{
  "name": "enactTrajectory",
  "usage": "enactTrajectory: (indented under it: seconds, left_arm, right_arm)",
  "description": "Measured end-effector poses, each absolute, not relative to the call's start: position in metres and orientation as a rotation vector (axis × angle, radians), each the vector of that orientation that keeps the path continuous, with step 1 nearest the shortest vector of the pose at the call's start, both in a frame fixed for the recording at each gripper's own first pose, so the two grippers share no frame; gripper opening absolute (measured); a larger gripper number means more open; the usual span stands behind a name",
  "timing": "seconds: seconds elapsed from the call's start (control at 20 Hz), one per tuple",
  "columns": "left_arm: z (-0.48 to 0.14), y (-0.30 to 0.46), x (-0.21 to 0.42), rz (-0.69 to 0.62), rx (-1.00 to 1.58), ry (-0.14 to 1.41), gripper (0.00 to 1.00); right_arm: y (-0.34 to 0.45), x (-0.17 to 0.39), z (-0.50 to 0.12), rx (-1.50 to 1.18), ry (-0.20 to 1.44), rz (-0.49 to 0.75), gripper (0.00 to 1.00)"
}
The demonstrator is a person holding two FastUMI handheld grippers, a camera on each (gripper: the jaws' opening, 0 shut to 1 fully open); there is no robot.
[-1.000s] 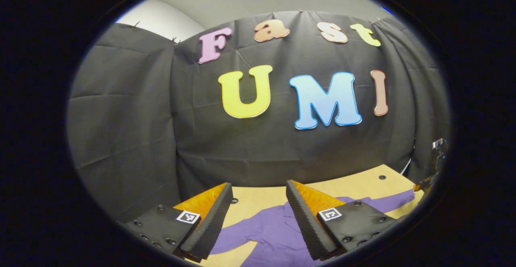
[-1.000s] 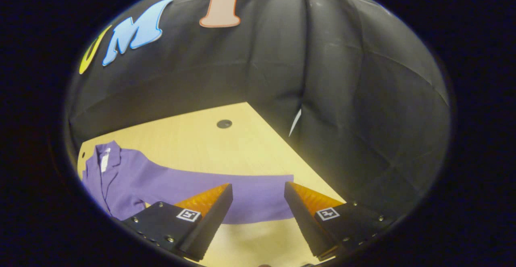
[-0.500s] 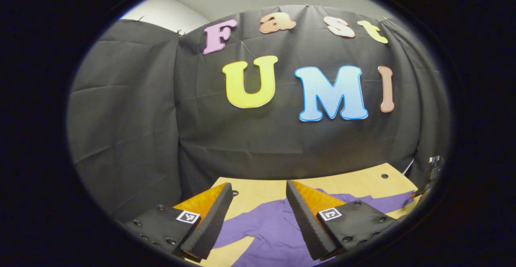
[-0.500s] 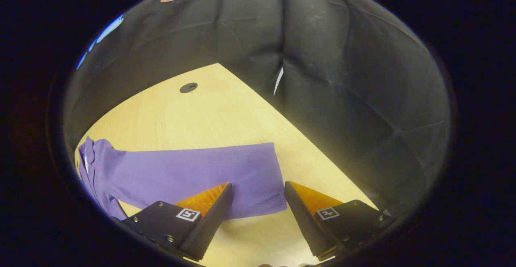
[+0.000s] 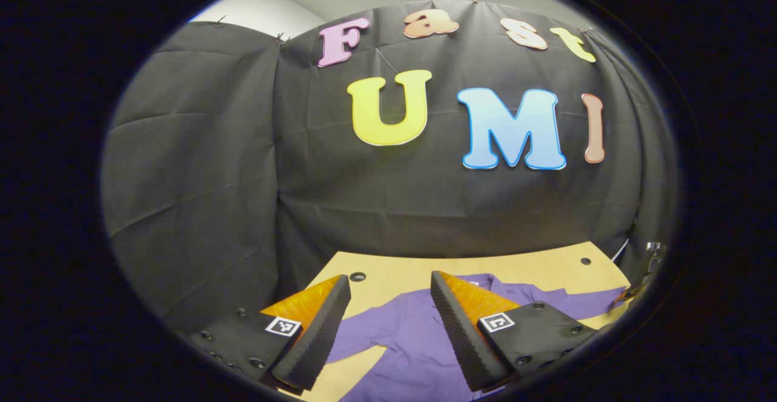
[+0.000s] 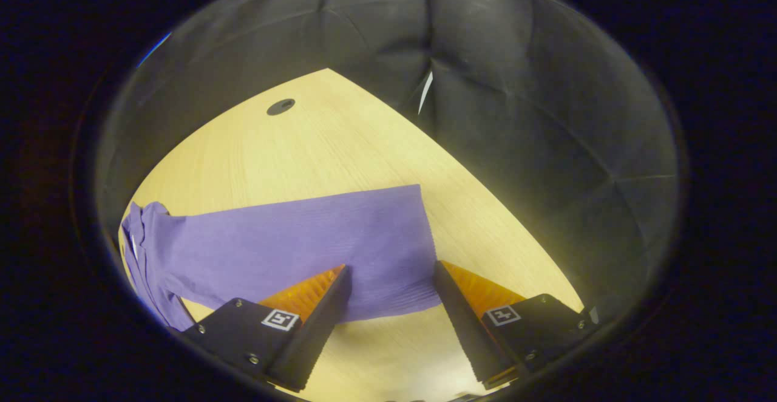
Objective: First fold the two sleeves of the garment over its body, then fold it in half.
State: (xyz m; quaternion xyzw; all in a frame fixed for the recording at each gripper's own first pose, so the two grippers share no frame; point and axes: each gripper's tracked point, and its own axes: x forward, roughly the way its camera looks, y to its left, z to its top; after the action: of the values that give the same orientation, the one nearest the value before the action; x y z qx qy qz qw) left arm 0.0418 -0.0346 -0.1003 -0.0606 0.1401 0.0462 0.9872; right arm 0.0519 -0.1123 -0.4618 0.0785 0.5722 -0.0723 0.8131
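A purple long-sleeved garment [image 5: 413, 341] lies spread flat on a light wooden table [image 5: 516, 268]. In the left gripper view my left gripper [image 5: 388, 329] hangs open above the table's near edge, over the garment's body and one sleeve [image 5: 358, 335]. In the right gripper view the other sleeve [image 6: 303, 244] stretches flat across the table, its cuff [image 6: 413, 256] lying between the fingers of my right gripper [image 6: 391, 314], which is open just above it. The collar end [image 6: 139, 232] shows at far left.
Black cloth walls close in the table on the far and right sides. A dark round hole [image 6: 280, 107] sits in the tabletop near the back; two more holes [image 5: 357, 276] show in the left gripper view. The other gripper's tip [image 5: 643, 274] peeks in at the right edge.
The right gripper has dropped and moved forward over the sleeve cuff, which now lies between its fingers. The left gripper's view has tipped down slightly, showing more of the garment.
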Motion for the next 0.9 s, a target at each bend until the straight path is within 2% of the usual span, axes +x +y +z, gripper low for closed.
enactTrajectory:
  seconds: [0.05, 0.35, 0.5, 0.55, 0.6, 0.65, 0.7, 0.75, 0.8, 0.85, 0.9]
  left_arm:
    - [-0.103, -0.033, 0.041, 0.096, -0.128, 0.286, 0.94]
    - [-0.115, -0.018, 0.025, 0.130, -0.135, 0.309, 0.91]
    - [-0.123, -0.005, 0.019, 0.162, -0.138, 0.328, 0.94]
    - [-0.124, -0.001, 0.016, 0.170, -0.141, 0.332, 0.94]
    - [-0.125, 0.004, 0.013, 0.180, -0.144, 0.333, 0.93]
    - [-0.126, 0.008, 0.011, 0.189, -0.147, 0.335, 0.93]
    - [-0.128, 0.011, 0.007, 0.197, -0.150, 0.337, 0.92]
    - [-0.130, 0.014, 0.004, 0.205, -0.151, 0.341, 0.92]
    - [-0.132, 0.016, 0.002, 0.211, -0.151, 0.344, 0.93]
    - [-0.133, 0.018, -0.001, 0.214, -0.151, 0.348, 0.92]
    - [-0.133, 0.020, -0.003, 0.217, -0.149, 0.351, 0.92]
  right_arm:
    - [-0.112, 0.055, -0.463, 0.158, 1.251, -0.139, 0.93]
    - [-0.107, 0.058, -0.466, 0.154, 1.464, -0.113, 0.96]
    - [-0.102, 0.062, -0.461, 0.163, 1.513, -0.121, 0.89]
    - [-0.099, 0.062, -0.461, 0.161, 1.523, -0.123, 0.71]
    - [-0.095, 0.063, -0.460, 0.158, 1.529, -0.119, 0.71]
    - [-0.092, 0.067, -0.459, 0.154, 1.528, -0.111, 0.59]
    - [-0.089, 0.067, -0.463, 0.151, 1.520, -0.117, 0.55]
    - [-0.087, 0.069, -0.466, 0.145, 1.522, -0.124, 0.35]
    - [-0.087, 0.067, -0.462, 0.133, 1.526, -0.120, 0.31]
    - [-0.088, 0.077, -0.458, 0.152, 1.486, -0.131, 0.37]
    - [-0.083, 0.070, -0.460, 0.170, 1.509, -0.156, 0.21]
